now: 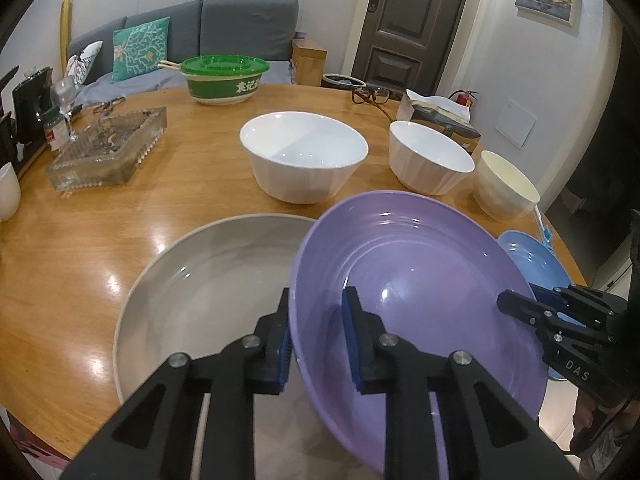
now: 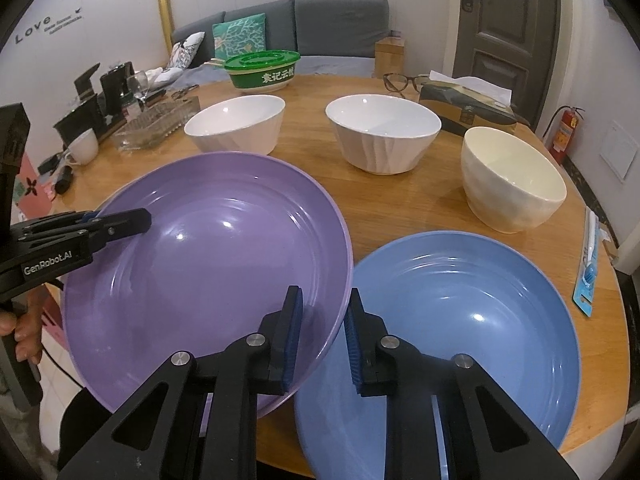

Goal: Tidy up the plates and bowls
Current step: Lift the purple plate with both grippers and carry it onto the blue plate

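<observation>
The left gripper (image 1: 316,340) is straddling the left rim of the purple plate (image 1: 416,280), one pad (image 1: 282,354) outside and under the rim, the other (image 1: 352,340) inside; whether the pads are pressing the rim cannot be told. The right gripper (image 2: 322,344) is straddling the same plate's right rim (image 2: 340,300) in the same way, jaws narrow, contact just as unclear.

The purple plate (image 2: 208,264) is sitting tilted between the two grippers, its hollow facing up and toward the near side. It is round, glossy, with concentric ridges. In the left wrist view it is overlapping the right edge of a grey plate (image 1: 208,280) lying flat on the wooden table (image 1: 80,264). To its right a blue plate (image 2: 460,320) is lying flat, jutting over the table's near edge.

Farther off, two white bowls (image 2: 236,124) (image 2: 382,132) and a cream bowl (image 2: 512,178) are standing upright in a row, apart from the plates. A toothbrush pack (image 2: 590,260) is lying at the right table edge.
</observation>
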`<action>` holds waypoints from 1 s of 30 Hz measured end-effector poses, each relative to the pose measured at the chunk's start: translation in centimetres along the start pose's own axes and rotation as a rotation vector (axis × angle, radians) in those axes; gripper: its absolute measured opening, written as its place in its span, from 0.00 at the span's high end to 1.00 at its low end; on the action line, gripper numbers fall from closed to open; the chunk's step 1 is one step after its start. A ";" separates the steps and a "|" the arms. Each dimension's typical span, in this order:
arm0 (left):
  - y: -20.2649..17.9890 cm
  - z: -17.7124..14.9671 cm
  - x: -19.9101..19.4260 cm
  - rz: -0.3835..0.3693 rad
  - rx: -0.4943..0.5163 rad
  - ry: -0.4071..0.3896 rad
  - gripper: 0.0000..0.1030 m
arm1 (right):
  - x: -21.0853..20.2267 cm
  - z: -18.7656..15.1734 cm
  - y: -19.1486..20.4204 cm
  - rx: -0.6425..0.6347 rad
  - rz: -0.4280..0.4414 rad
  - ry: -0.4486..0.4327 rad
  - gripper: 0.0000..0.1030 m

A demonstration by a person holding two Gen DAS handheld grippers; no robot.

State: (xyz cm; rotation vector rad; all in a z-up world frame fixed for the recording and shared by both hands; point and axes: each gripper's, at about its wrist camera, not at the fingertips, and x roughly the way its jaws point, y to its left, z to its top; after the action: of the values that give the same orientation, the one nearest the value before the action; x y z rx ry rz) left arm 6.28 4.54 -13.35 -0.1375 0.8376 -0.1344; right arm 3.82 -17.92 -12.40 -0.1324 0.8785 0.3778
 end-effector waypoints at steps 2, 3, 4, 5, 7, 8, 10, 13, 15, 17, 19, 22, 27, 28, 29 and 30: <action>-0.2 0.1 -0.1 0.001 0.002 -0.003 0.80 | -0.1 0.0 0.0 0.000 -0.001 -0.003 0.85; -0.2 0.1 -0.2 0.000 0.003 -0.004 0.80 | -0.2 0.0 0.0 -0.001 -0.002 -0.005 0.85; -0.3 0.1 -0.2 -0.001 0.003 -0.005 0.80 | -0.2 0.0 0.0 0.000 -0.003 -0.007 0.85; -0.3 0.2 -0.3 -0.001 0.003 -0.005 0.80 | -0.4 0.0 -0.1 0.000 -0.003 -0.009 0.85; -0.5 0.2 -0.4 -0.001 0.007 -0.008 0.80 | -0.6 0.0 -0.1 0.001 -0.005 -0.012 0.85; -0.6 0.2 -0.5 -0.001 0.009 -0.010 0.80 | -0.7 0.0 -0.1 0.002 -0.006 -0.014 0.85; -0.9 0.3 -0.7 -0.001 0.014 -0.014 0.80 | -1.0 0.0 -0.2 0.005 -0.009 -0.018 0.85; -1.5 0.4 -0.9 -0.004 0.024 -0.019 0.80 | -1.5 -0.1 -0.5 0.012 -0.015 -0.026 0.85; -1.9 0.5 -1.1 -0.007 0.031 -0.023 0.80 | -1.8 -0.1 -0.8 0.016 -0.018 -0.031 0.85; -2.5 0.6 -1.2 -0.010 0.039 -0.027 0.80 | -2.2 -0.2 -1.1 0.020 -0.023 -0.038 0.85; -3.1 0.7 -1.4 -0.013 0.047 -0.030 0.80 | -2.6 -0.3 -1.4 0.025 -0.027 -0.044 0.85; -3.8 0.8 -1.6 -0.017 0.058 -0.032 0.80 | -3.3 -0.4 -2.0 0.033 -0.035 -0.054 0.85; -5.6 1.1 -1.8 -0.023 0.086 -0.037 0.80 | -4.4 -0.9 -3.3 0.051 -0.047 -0.072 0.85; -6.1 1.2 -1.8 -0.025 0.092 -0.037 0.80 | -4.7 -1.1 -3.7 0.056 -0.049 -0.076 0.85; -6.3 1.2 -1.8 -0.026 0.096 -0.037 0.80 | -4.9 -1.2 -3.9 0.059 -0.050 -0.079 0.85; -6.7 1.2 -1.8 -0.027 0.101 -0.037 0.80 | -5.1 -1.4 -4.2 0.063 -0.052 -0.082 0.85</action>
State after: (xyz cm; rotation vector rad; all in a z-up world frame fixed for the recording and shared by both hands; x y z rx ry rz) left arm 5.55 -1.61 -10.03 -0.0563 0.7903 -0.1988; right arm 1.49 -23.48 -9.52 -0.0811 0.8038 0.3043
